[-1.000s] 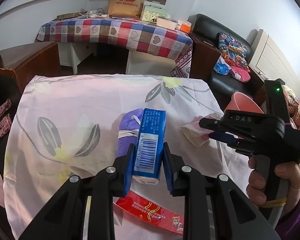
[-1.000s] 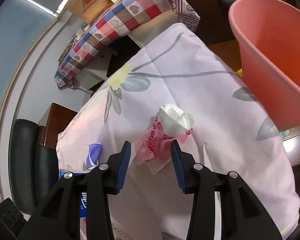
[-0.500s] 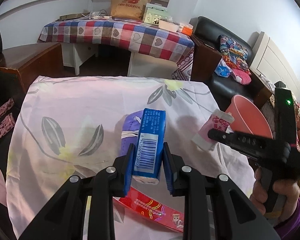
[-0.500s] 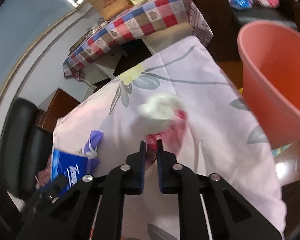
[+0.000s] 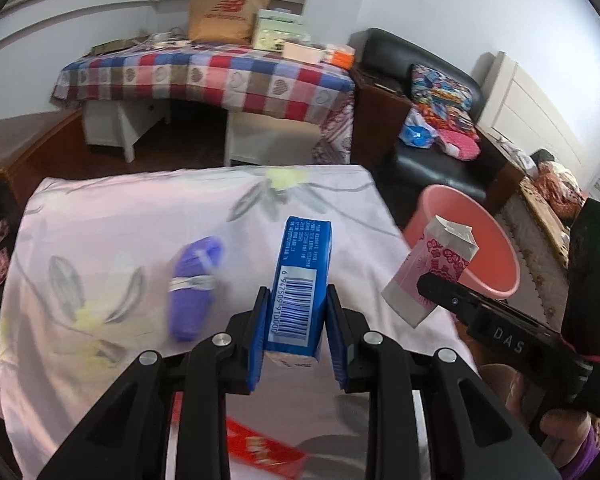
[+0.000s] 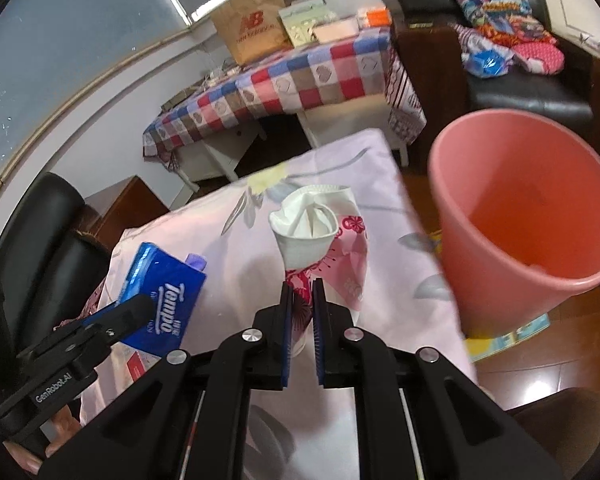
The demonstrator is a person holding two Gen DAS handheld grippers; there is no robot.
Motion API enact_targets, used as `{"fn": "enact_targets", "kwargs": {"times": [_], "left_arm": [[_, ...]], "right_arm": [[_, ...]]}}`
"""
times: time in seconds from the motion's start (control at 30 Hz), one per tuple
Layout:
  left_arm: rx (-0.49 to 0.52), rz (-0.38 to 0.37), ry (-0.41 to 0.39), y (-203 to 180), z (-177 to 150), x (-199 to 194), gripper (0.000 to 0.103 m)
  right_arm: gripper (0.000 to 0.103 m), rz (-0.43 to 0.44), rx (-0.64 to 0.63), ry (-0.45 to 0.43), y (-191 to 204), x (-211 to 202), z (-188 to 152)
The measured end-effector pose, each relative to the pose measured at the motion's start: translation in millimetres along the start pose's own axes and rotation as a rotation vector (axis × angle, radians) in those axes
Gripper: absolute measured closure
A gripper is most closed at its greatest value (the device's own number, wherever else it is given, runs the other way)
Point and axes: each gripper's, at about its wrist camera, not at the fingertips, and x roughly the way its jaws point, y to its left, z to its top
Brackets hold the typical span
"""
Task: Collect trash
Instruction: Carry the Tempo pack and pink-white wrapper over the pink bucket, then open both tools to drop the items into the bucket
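Pink tissue pack (image 6: 332,248): your right claw (image 6: 300,312) pinches it near the pink bin (image 6: 528,216). Your left claw (image 5: 296,324) grips the blue tissue pack (image 5: 300,284) above the surface (image 5: 120,220).

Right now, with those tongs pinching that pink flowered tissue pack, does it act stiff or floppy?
Probably floppy: the pink tissue pack creases where the right tongs pinch it. Likely light, hanging from one corner. Its loose white tissue might slip out.

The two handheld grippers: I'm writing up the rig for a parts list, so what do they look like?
Both are black plastic with silver screws and blue pads on the fingers. The right gripper has "DAS" in raised letters on its body, a green light on its upright block and a yellow band low on its handle. The left gripper carries white "GenRobot.AI" lettering. A purple sleeve shows beside the right one.
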Motion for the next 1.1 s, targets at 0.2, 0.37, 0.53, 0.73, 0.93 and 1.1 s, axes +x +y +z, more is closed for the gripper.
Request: {"fn": "enact_targets", "kwargs": {"times": [0.2,0.37,0.53,0.73,0.93,1.1], "left_arm": [[0.09,-0.014,0.013,-53.6,7.9,16.5,0.077],[0.155,-0.018,0.021,-93.6,13.5,32.9,0.077],[0.225,-0.011,0.026,-132.1,22.3,50.9,0.077],[0.294,-0.03,0.041,-180.6,34.6,75.6,0.077],[0.336,-0.064,0.06,-222.6,46.4,101.7,0.077],[0.334,-0.099,0.117,-244.8,55.3,132.5,0.077]], "right_arm": [[0.093,-0.043,0.043,-0.066,-33.8,-24.9,6.6],[0.093,-0.086,0.088,-0.101,-71.4,-38.3,11.2],[0.093,-0.127,0.116,-0.137,-104.0,-49.0,16.9],[0.093,-0.156,0.162,-0.145,-140.9,-51.8,22.4],[0.093,-0.17,0.175,-0.142,-166.1,-49.7,30.9],[0.093,-0.179,0.173,-0.134,-179.0,-43.8,36.7]]}}
